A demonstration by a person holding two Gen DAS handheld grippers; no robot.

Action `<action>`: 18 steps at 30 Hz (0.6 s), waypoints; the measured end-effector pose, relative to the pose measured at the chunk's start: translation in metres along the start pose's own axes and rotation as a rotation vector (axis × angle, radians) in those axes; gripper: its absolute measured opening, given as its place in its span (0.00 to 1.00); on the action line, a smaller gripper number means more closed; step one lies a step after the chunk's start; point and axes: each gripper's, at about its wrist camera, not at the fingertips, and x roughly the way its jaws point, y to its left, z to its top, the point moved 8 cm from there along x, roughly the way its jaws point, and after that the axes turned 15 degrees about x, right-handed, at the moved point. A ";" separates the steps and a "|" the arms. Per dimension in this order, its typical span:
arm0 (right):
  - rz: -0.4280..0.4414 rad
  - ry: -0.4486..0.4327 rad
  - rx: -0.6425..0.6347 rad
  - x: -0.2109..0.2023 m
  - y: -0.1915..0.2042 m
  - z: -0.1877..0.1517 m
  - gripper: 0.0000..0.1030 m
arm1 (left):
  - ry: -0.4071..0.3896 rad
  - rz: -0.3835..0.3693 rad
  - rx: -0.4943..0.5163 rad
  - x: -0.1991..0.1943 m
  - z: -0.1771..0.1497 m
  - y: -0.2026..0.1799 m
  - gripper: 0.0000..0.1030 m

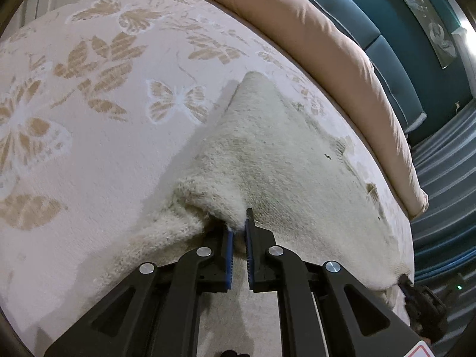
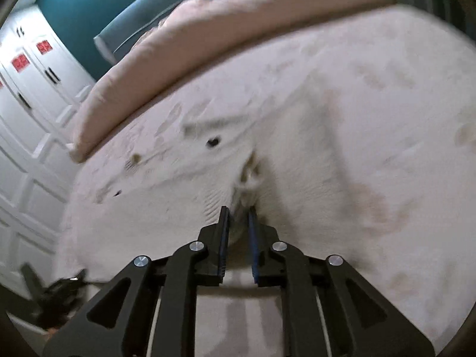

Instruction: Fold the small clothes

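A cream knitted garment [image 1: 276,160] lies on the patterned bedspread [image 1: 89,113], stretched into a peak toward the far side. My left gripper [image 1: 238,223] is shut on a bunched edge of the garment at its near left corner. In the blurred right wrist view, my right gripper [image 2: 238,211] is shut on another gathered edge of the same garment [image 2: 297,154], which has small dark buttons [image 2: 212,142]. The right gripper also shows at the lower right of the left wrist view [image 1: 407,288], at the garment's other near corner.
A long beige bolster pillow [image 1: 327,44] runs along the far side of the bed, in front of a teal headboard [image 1: 395,68]. White cupboard doors [image 2: 32,95] stand to the left in the right wrist view. The bed's near edge is just below both grippers.
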 end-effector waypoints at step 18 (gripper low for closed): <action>0.012 0.167 -0.103 0.034 0.006 -0.044 0.02 | 0.036 0.041 0.069 -0.002 0.000 0.009 0.11</action>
